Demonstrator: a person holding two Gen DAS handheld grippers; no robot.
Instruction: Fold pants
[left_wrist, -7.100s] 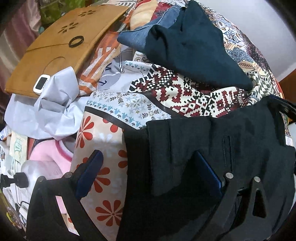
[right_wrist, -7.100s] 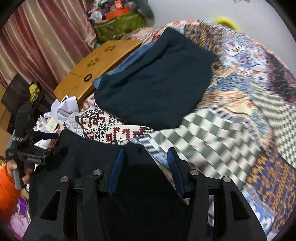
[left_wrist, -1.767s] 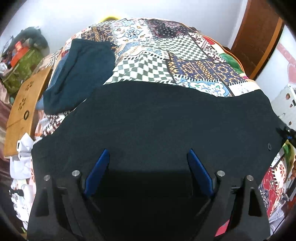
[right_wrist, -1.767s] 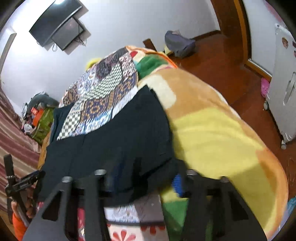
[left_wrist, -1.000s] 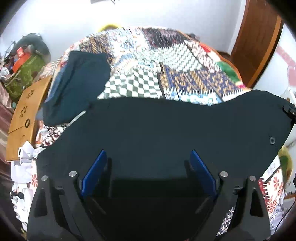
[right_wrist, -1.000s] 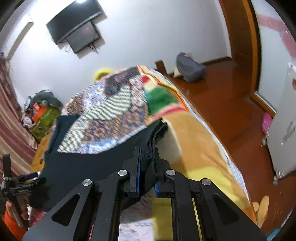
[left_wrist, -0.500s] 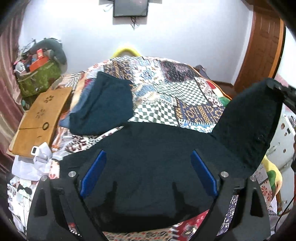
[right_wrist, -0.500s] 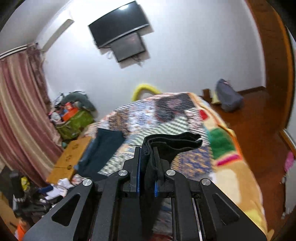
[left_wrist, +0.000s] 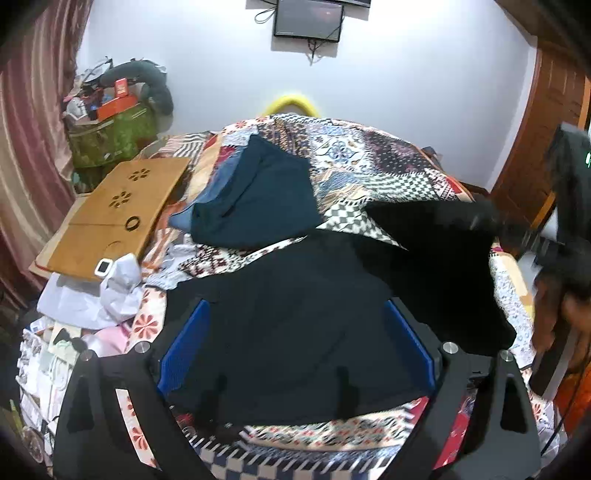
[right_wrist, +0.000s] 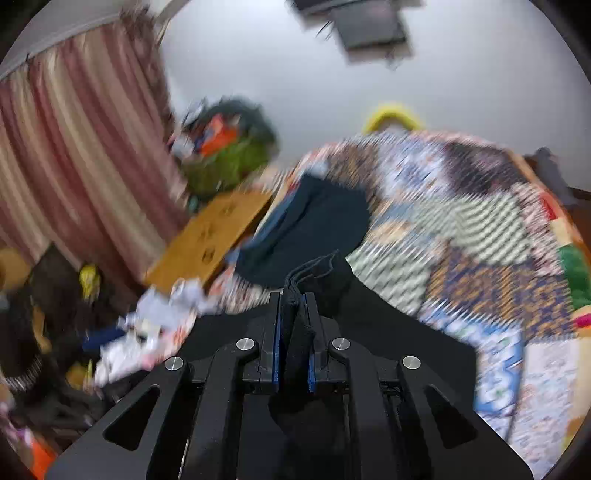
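Note:
Black pants lie across the near part of a patchwork bedspread. Their right end is lifted and doubled back over the rest. My left gripper is open, its blue pads wide apart over the belt-looped waistband, with nothing pinched. My right gripper is shut on a bunched edge of the pants, which stick up between its pads with loose threads showing. The right wrist view is blurred by motion.
A folded dark teal garment lies further back on the bed. A wooden lap tray and crumpled white cloth sit at the left edge. A green bag and a striped curtain stand at the left. A person is at the right edge.
My right gripper has swung left across the bed, carrying its end of the pants up and over the rest. The left gripper has drawn back and up, staying open.

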